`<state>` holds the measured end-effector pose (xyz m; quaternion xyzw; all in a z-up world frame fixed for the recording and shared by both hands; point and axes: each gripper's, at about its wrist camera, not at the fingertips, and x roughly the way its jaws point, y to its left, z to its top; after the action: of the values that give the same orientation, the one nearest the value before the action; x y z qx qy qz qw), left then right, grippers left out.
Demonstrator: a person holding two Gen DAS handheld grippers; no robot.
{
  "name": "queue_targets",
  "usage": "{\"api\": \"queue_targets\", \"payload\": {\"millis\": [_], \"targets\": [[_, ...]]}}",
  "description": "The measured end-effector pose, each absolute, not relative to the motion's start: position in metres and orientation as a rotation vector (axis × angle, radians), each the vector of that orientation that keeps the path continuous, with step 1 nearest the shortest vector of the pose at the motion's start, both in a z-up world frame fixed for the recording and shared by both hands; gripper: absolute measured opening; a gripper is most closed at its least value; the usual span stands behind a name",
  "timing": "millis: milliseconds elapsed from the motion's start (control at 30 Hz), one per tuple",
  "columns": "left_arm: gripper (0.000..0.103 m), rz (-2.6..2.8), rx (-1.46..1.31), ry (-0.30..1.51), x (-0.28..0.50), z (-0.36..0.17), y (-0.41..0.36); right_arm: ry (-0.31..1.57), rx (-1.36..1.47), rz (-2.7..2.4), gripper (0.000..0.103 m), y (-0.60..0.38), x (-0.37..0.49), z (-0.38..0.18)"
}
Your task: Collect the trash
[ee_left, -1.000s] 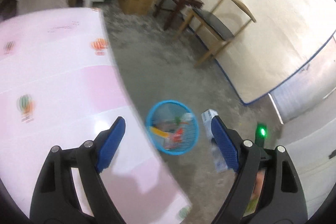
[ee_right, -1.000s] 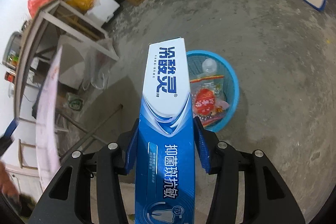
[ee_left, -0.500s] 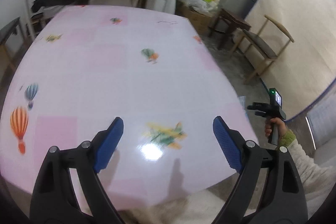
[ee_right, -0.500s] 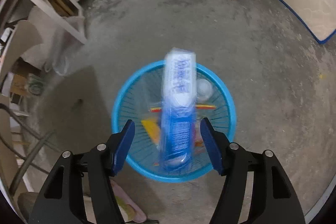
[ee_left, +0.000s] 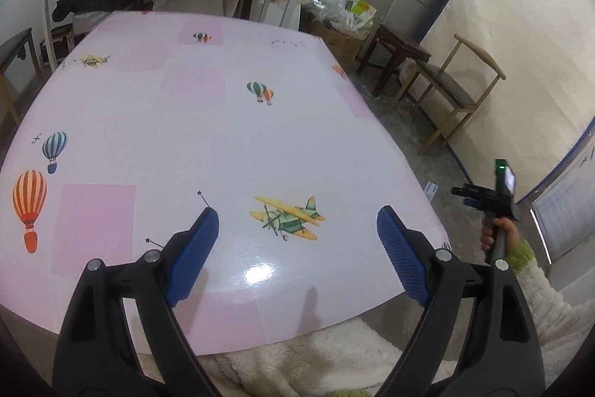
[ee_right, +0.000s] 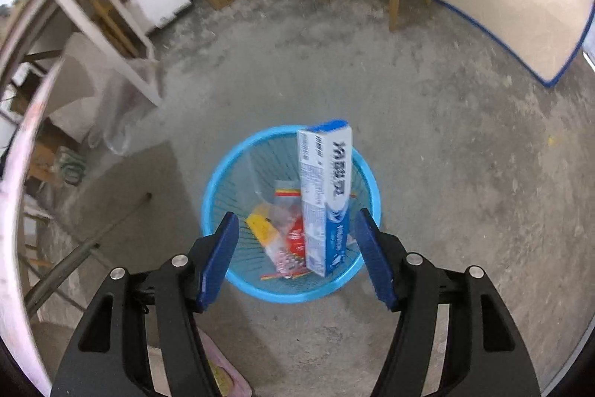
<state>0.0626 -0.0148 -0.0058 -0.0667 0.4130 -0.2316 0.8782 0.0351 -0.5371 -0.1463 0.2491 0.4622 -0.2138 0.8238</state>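
Now: drop step | right gripper (ee_right: 293,255) jaws parted, empty, just opened further | box (ee_right: 327,196) free, standing on end inside bin (ee_right: 223,173), leaning on far-right rim | advice: lift clear, don't clip box | left gripper (ee_left: 297,248) wide open, empty, over table (ee_left: 167,121)

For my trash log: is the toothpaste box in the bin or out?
In: the toothpaste box stands on end inside the blue bin, leaning on its rim.
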Motion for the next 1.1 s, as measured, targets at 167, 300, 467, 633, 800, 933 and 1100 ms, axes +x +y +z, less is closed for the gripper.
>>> {"api": "queue_targets", "payload": {"millis": [167, 300, 467, 633, 800, 933, 1100], "targets": [[0.086, -0.469, -0.154, 0.804, 0.055, 0.008, -0.012, 0.833, 0.425, -0.275, 0.078, -0.472, 0.009, -0.072], [0.091, -0.417, -0.145, 0.734, 0.046, 0.027, -0.010, 0.678, 0.336, -0.177, 0.091, -0.411, -0.014, -0.006], [0.094, -0.347, -0.155, 0.661, 0.032, 0.047, -0.018, 0.530, 0.269, -0.180, 0.096, -0.357, -0.040, 0.038], [0.094, -0.278, -0.155, 0.651, 0.021, 0.054, -0.031, 0.501, 0.186, -0.206, 0.097, -0.317, -0.049, 0.052], [0.095, -0.199, -0.164, 0.665, 0.012, 0.047, -0.041, 0.538, 0.144, -0.209, 0.097, -0.283, -0.053, 0.050], [0.095, -0.170, -0.156, 0.670, 0.008, 0.045, -0.045, 0.542, 0.056, -0.262, 0.097, -0.262, -0.060, 0.042], [0.094, -0.141, -0.169, 0.751, 0.013, 0.038, -0.048, 0.554, -0.004, -0.310, 0.097, -0.241, -0.069, 0.034]]}}
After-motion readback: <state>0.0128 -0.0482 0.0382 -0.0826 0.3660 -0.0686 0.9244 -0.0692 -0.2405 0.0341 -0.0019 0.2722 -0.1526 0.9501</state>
